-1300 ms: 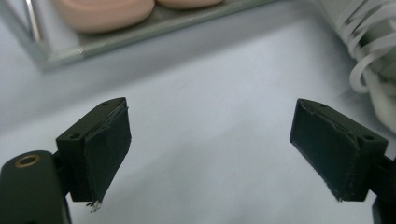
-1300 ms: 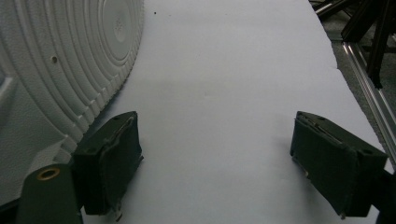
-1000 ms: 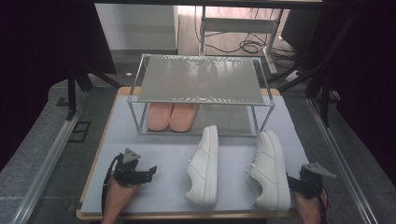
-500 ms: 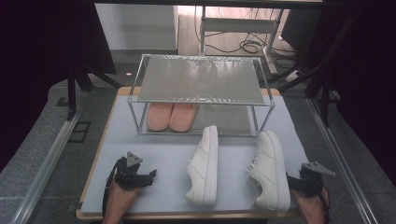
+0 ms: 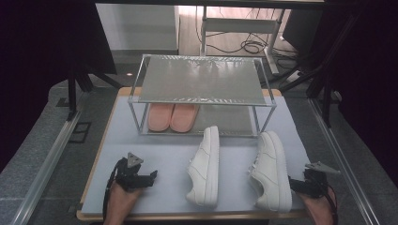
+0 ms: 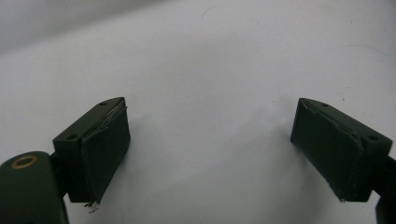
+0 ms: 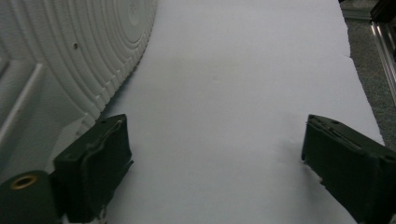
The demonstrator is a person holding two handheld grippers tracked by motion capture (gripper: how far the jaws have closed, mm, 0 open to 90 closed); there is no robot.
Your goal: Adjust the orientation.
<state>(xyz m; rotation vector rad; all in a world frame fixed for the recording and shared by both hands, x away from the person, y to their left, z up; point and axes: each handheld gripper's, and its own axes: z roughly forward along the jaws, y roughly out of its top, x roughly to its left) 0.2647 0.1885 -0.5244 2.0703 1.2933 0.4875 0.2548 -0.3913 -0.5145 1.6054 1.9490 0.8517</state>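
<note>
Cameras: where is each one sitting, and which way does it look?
High view: above the near table edge, looking forward and down on the shoe rack, both forearms entering at the bottom.
Left gripper view: riding the left gripper, facing the white mat; jaws apart.
Right gripper view: riding the right gripper, beside the right sneaker, sole showing.
Shared: high and right gripper views both show that sneaker.

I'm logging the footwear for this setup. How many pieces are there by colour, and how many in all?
White sneakers: 2, one lying on its side mid-mat, one by the right gripper.
Pink slippers: 2, side by side on the lower level of the rack.
Total: 4
</note>
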